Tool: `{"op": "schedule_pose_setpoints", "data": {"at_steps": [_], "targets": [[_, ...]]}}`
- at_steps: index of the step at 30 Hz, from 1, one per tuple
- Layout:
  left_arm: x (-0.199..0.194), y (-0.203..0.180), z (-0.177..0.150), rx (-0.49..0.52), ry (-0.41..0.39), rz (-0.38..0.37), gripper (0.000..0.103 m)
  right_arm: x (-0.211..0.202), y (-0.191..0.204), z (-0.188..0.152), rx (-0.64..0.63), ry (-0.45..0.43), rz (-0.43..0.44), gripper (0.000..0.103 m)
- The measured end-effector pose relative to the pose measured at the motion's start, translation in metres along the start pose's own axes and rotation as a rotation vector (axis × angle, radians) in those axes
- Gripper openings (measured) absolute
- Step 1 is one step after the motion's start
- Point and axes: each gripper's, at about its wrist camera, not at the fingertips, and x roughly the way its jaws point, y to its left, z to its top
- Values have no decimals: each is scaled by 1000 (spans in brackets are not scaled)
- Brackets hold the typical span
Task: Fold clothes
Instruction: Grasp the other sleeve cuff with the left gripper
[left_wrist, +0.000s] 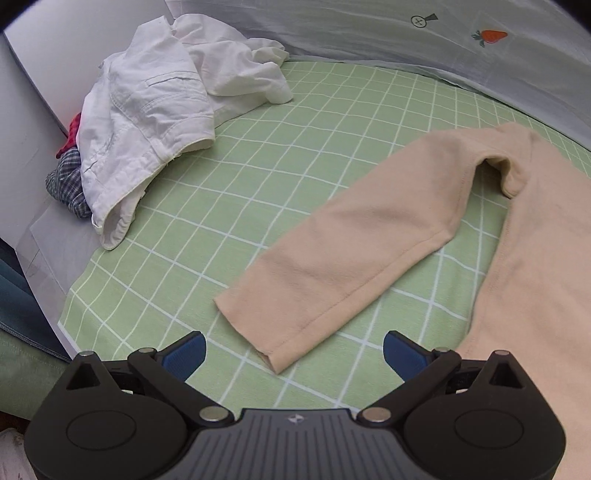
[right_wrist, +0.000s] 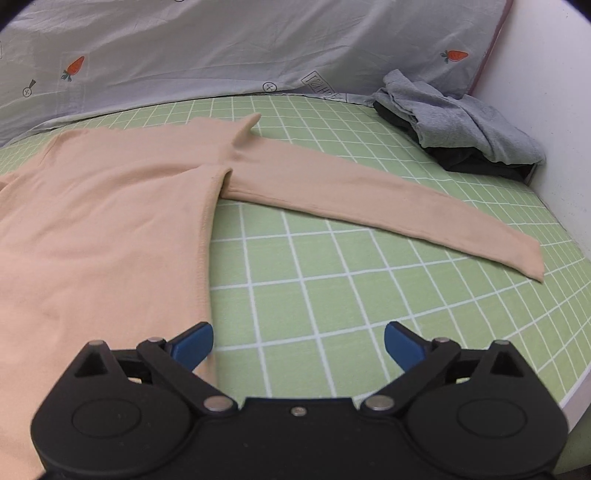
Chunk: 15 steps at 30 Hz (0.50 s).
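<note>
A beige long-sleeved top (right_wrist: 103, 206) lies flat on the green checked bed sheet (right_wrist: 332, 280). Its left sleeve (left_wrist: 351, 243) stretches toward my left gripper (left_wrist: 293, 350), with the cuff just ahead of the open, empty blue fingertips. Its right sleeve (right_wrist: 388, 203) lies stretched out to the right. My right gripper (right_wrist: 298, 343) is open and empty over the sheet, with its left fingertip (right_wrist: 194, 343) at the side seam of the top's body.
A pile of white clothes (left_wrist: 147, 110) with a checked garment (left_wrist: 68, 181) lies at the far left of the bed. A grey and dark clothes heap (right_wrist: 461, 125) sits at the far right by the white wall. A grey carrot-print quilt (right_wrist: 221, 48) lies along the back.
</note>
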Motion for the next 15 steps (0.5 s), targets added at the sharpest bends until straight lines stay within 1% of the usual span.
{"op": "schedule_pose_setpoints", "data": {"at_steps": [2, 4, 6, 7, 9, 10, 11, 12, 13, 14, 15], "targets": [[12, 19, 8, -35, 16, -10, 94, -5, 15, -5, 6, 6, -14, 100], [24, 32, 15, -51, 36, -40, 89, -9, 27, -8, 17, 11, -33, 100], [36, 38, 20, -43, 52, -61, 78, -12, 38, -9, 33, 14, -55, 100], [42, 41, 23, -39, 60, -71, 75, -14, 43, -10, 41, 16, -66, 100], [52, 43, 26, -13, 72, -105, 56, -16, 53, -11, 51, 19, -88, 100], [53, 43, 27, 0, 60, -127, 53, -18, 59, -12, 54, 22, -98, 100], [53, 43, 28, 14, 47, -148, 40, -20, 64, -12, 57, 25, -108, 100], [52, 42, 29, 41, 36, -144, 25, -21, 69, -13, 59, 28, -117, 100], [52, 40, 30, 69, 25, -137, 14, -23, 74, -14, 54, 31, -121, 100], [52, 41, 31, 85, 18, -128, 7, -25, 79, -16, 49, 33, -125, 100], [53, 42, 32, 100, 12, -118, 7, -27, 84, -17, 39, 36, -127, 100]]}}
